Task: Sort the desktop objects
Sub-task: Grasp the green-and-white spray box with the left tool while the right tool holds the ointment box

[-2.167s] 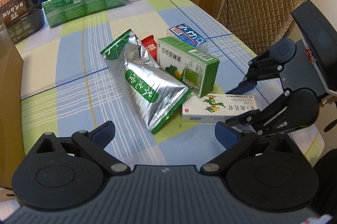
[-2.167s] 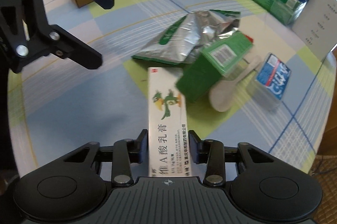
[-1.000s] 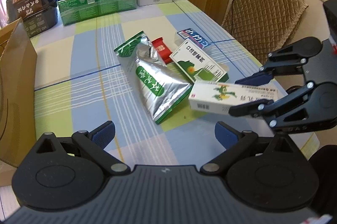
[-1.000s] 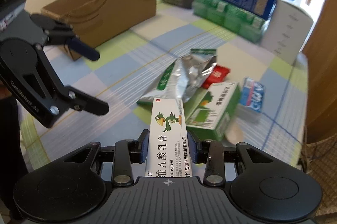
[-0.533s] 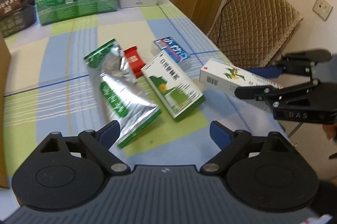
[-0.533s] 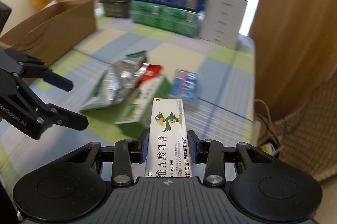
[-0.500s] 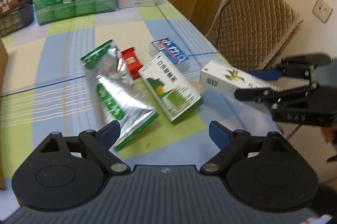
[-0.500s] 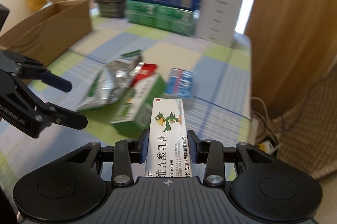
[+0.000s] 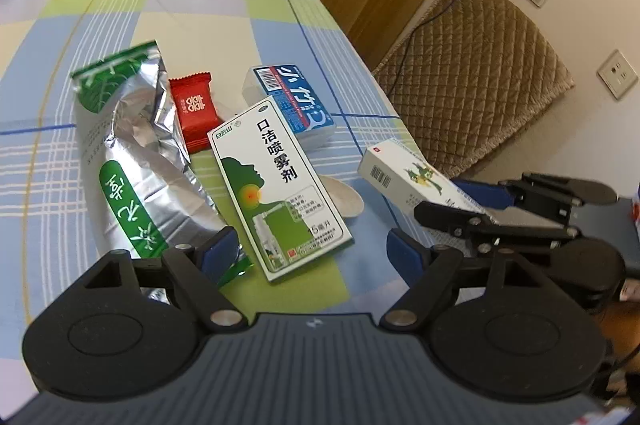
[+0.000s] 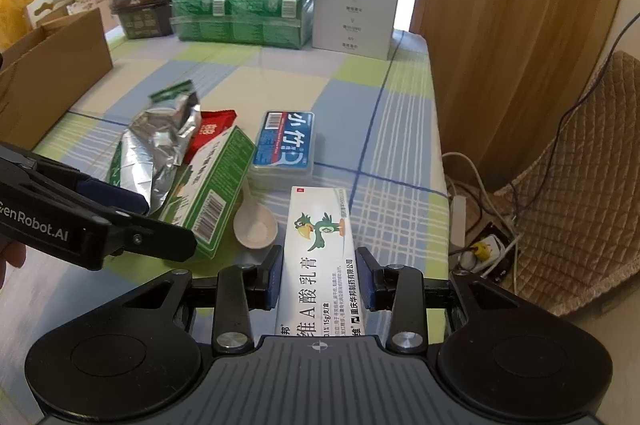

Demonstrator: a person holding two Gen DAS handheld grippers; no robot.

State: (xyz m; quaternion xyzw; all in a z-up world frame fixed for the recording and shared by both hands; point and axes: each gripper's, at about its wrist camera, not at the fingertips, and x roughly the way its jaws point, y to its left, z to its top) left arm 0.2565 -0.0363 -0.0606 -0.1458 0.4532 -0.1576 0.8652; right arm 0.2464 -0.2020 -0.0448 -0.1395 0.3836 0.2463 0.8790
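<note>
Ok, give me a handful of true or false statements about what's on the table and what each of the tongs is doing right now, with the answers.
1. The right tongs grip the white ointment box. True.
2. The left tongs hold the green and white spray box. False: their jaws have just been closing, but the box lies on the table between them, not pressed.
3. The white spoon lies partly under the spray box. True.
4. The red candy packet sits inside the cardboard box. False: it lies on the tablecloth beside the foil tea pouch.
5. The blue floss case stands upright. False: it lies flat.
</note>
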